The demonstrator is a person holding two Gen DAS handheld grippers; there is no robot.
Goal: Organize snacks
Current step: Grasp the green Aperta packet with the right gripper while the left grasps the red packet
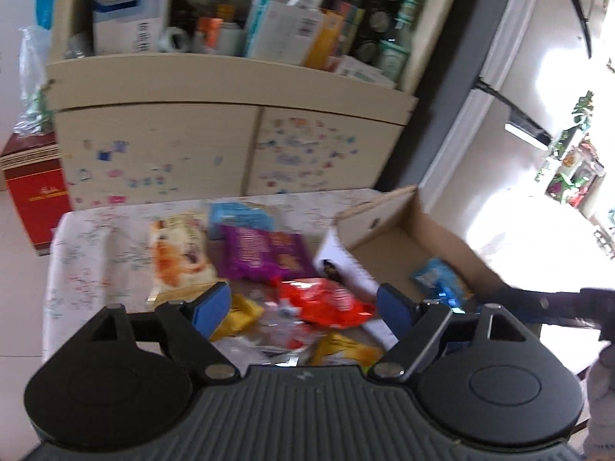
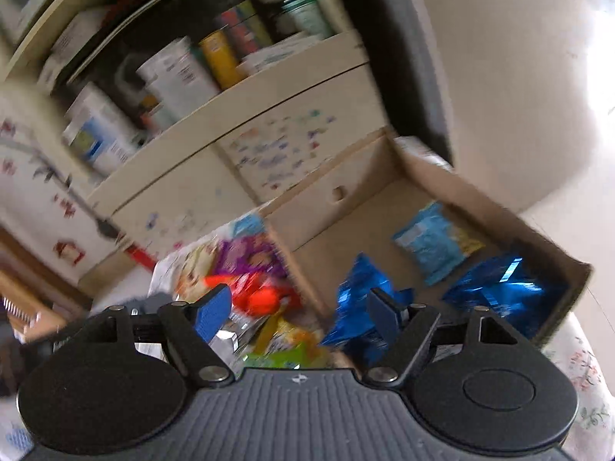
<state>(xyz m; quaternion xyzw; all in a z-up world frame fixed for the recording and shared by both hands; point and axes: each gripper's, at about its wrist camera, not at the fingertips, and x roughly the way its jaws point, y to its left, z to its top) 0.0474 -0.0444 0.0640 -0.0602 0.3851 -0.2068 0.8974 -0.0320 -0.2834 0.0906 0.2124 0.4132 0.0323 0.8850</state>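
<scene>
The left gripper (image 1: 303, 307) has its blue-padded fingers (image 1: 213, 307) apart, and nothing is held between them. They hang above a heap of snack packets on the desk (image 1: 88, 253), which has a white cloth with a small pattern. Directly between and under the fingers lies a red-orange packet (image 1: 326, 301). Beside it, near the left finger, there is a yellow packet (image 1: 240, 315), and a second yellow packet (image 1: 346, 349) lies close to the gripper body. Further out are a purple packet (image 1: 265, 255), a cream and orange packet (image 1: 180, 257) to its left, and a light blue packet (image 1: 242, 217) behind them.

To the right of the heap stands an open cardboard box (image 1: 388, 226) on the same desk. A light blue packet is inside it, and a dark gripper part comes into this view at the right edge near the box.

The right gripper (image 2: 301, 313) also has its fingers (image 2: 213, 313) apart and empty. Its view is blurred by motion. The right finger is in front of a shiny dark blue packet (image 2: 357, 288) that lies in the cardboard box (image 2: 357, 196). In the box there are also a second shiny dark blue packet (image 2: 499, 288) and a light blue packet (image 2: 430, 246), which touches neither of them. Left of the box wall the heap is visible with the red-orange packet (image 2: 261, 299) and the purple packet (image 2: 246, 257).

Behind the desk stands a cream cabinet (image 1: 230, 84) with small stickers on its doors and with boxes and cans on its open shelf.
</scene>
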